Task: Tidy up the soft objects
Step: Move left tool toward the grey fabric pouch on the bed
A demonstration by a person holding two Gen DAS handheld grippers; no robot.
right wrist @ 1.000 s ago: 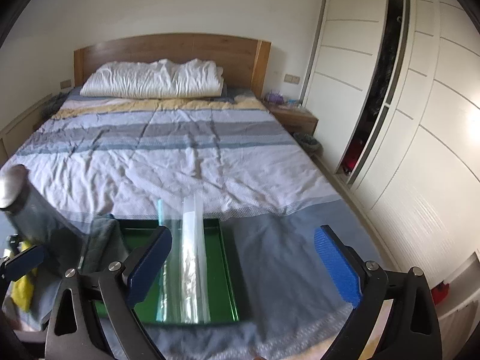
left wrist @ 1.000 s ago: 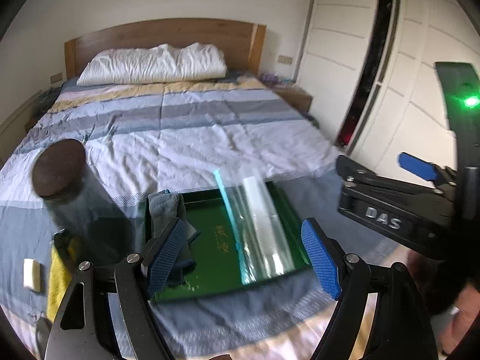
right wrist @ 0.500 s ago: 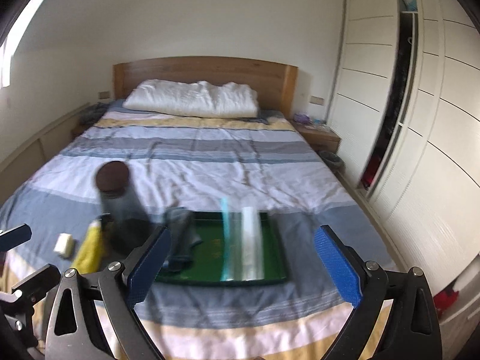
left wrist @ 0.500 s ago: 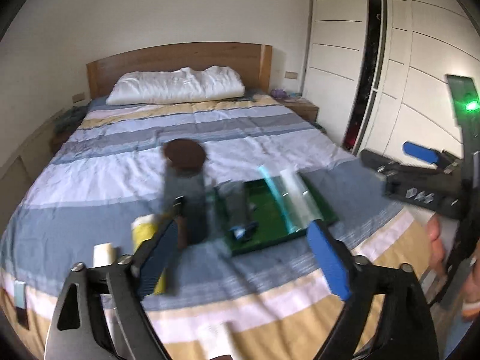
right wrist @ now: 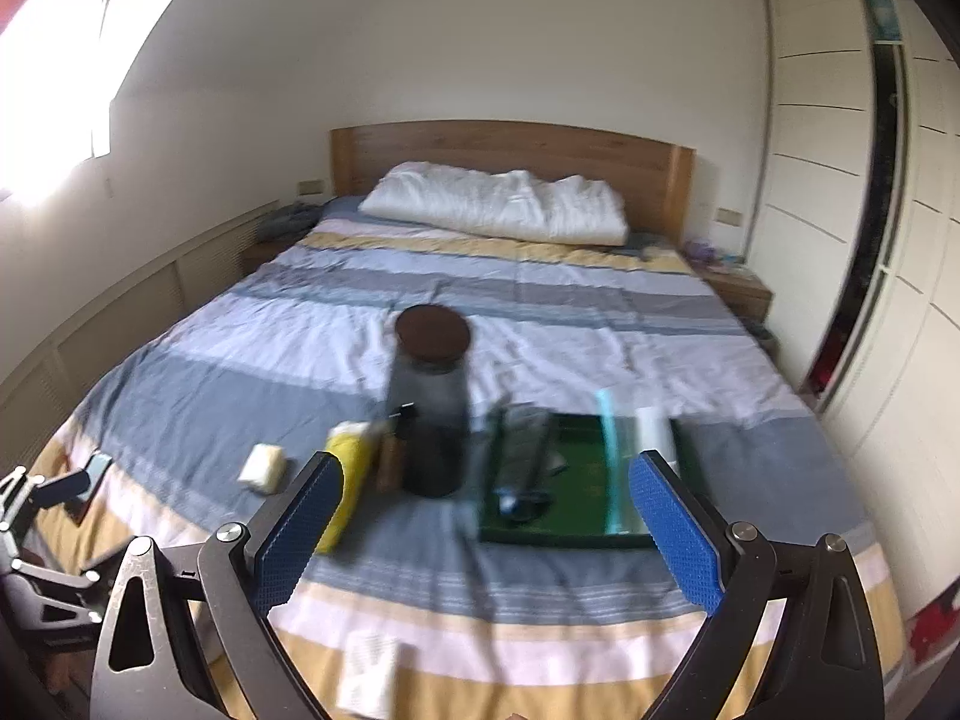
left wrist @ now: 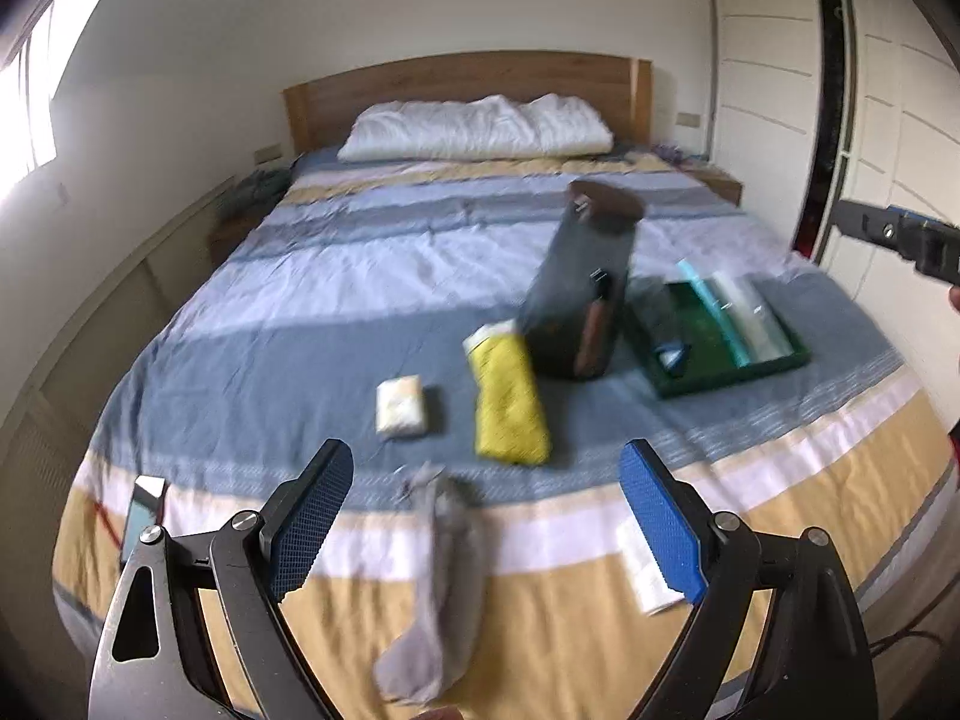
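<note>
Socks and cloths lie strewn over the striped bed (left wrist: 372,276). Only the left wrist view shows a grey sock (left wrist: 441,576) stretched on the yellow band directly between and just ahead of the left gripper (left wrist: 486,519), whose blue pads stand wide apart with nothing clamped. Farther ahead lies a yellow cloth (left wrist: 510,402), with a small pale folded item (left wrist: 401,406) to its left. Beyond the cloth stands a dark jar (left wrist: 585,294) with a brown lid, and right of that a green tray (left wrist: 774,360) holding a dark cloth and a clear roll.

From the right gripper (right wrist: 486,525), also spread wide and empty, jar (right wrist: 432,414) and tray (right wrist: 576,534) sit straight ahead, the yellow cloth (right wrist: 348,474) partly behind its left pad. This view alone shows a white folded piece (right wrist: 369,669) close in, low between the fingers, and part of the left gripper at the far left edge.
</note>
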